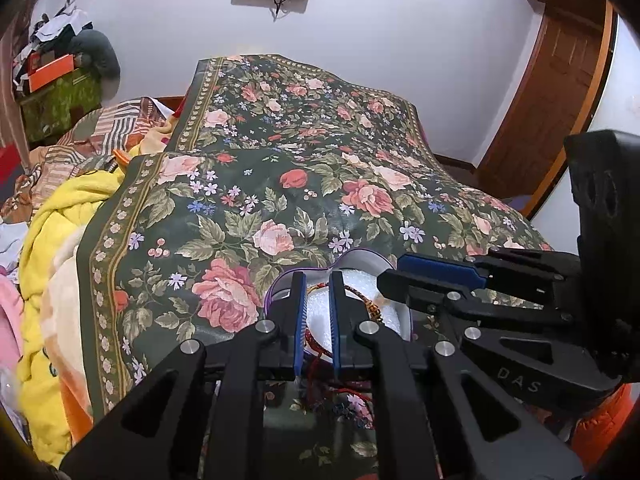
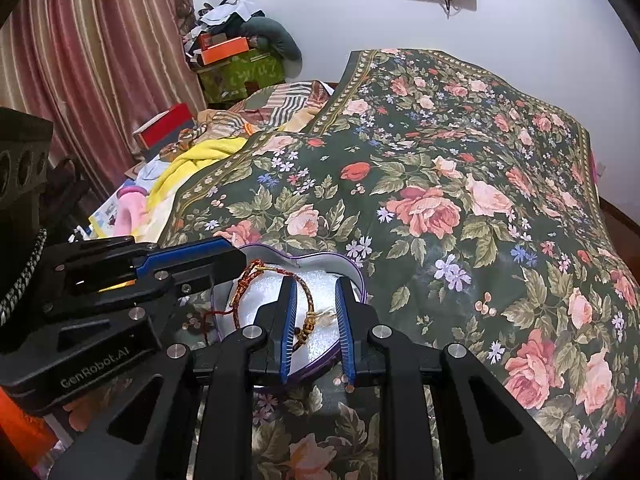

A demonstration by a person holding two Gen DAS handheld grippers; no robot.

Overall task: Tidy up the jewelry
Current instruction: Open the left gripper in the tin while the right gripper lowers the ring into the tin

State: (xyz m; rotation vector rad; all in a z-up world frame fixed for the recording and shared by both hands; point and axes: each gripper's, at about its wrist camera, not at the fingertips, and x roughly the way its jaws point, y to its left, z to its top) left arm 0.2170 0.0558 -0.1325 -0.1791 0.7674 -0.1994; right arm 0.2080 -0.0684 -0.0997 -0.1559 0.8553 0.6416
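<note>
A heart-shaped tin (image 2: 360, 276) with a purple rim and white padding sits on the floral bedspread. Across the padding lies a braided red-and-yellow thread bracelet (image 2: 310, 300) with brown beads. My right gripper (image 2: 316, 284) hovers over the tin, its blue pads apart. The beaded part lies between them, untouched. My left gripper (image 2: 236, 254) comes in from the left, its tip by the bracelet's far loop. In the left wrist view the left gripper (image 1: 317, 280) shows a narrow gap over the tin (image 1: 360, 254), with a red cord low between the pads. The right gripper (image 1: 392, 272) enters above the bracelet (image 1: 362, 294).
The floral bedspread (image 2: 440, 184) stretches far and right of the tin. A yellow blanket (image 1: 52, 240) and heaped clothes lie at the bed's left edge. Boxes (image 2: 236, 64) and a curtain (image 2: 100, 60) stand beyond. A wooden door (image 1: 560, 80) is at the right.
</note>
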